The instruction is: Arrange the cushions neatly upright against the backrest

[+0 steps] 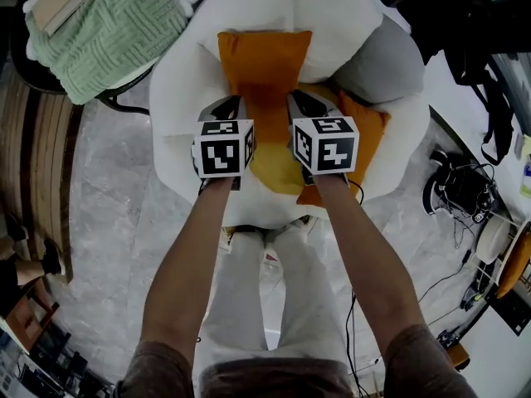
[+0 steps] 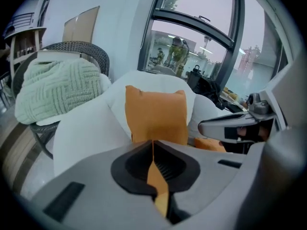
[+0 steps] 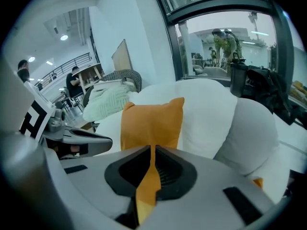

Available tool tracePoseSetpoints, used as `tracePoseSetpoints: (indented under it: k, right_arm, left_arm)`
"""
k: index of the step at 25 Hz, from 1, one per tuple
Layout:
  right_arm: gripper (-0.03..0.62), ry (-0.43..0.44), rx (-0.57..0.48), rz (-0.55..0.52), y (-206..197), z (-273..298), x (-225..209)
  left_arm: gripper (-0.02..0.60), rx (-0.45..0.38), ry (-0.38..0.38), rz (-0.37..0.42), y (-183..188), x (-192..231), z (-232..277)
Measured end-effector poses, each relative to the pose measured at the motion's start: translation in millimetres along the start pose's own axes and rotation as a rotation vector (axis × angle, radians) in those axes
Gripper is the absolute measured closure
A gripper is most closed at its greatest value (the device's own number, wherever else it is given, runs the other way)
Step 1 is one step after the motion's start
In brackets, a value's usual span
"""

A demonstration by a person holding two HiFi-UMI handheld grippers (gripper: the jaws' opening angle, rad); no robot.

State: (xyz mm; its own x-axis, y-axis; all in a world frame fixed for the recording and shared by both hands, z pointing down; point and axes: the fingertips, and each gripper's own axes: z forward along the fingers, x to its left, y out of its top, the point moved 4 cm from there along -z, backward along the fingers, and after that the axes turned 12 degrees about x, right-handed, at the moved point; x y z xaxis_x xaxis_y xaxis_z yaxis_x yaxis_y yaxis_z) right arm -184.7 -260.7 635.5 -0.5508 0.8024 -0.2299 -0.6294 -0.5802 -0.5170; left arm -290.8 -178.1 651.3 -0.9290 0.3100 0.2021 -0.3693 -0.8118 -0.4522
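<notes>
1. Reaching forward and down side by side, both forearms stretch over the white armchair (image 1: 187, 73).
2. Left gripper (image 1: 229, 108) has its jaws pinched tight on a fold at the orange cushion's (image 1: 264, 60) lower edge.
3. That cushion stands upright mid-seat against the backrest, smooth, with pointed top corners.
4. Right gripper (image 1: 300, 104) clamps the same bottom edge just beside.
5. Second orange cushion (image 1: 365, 131) lies at the seat's right, near a grey cushion (image 1: 380, 56).

Orange cushion (image 1: 264, 73), white armchair (image 1: 178, 85), green basket-weave blanket (image 1: 108, 31).
</notes>
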Motion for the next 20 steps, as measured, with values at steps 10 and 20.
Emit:
tracePoseSetpoints:
  k: [10,20]
  right_arm:
    - [0.553,-0.062,-0.014,0.103,-27.3,-84.4,2.0]
    - [0.551,-0.129,-0.072,0.169,-58.9,-144.4,-63.9]
  left_arm:
    - [0.578,-0.014,-0.103,0.109,-2.7,-47.4,-58.1]
    - [0.573,-0.032,-0.181,0.221,4.3,-155.9,-43.7]
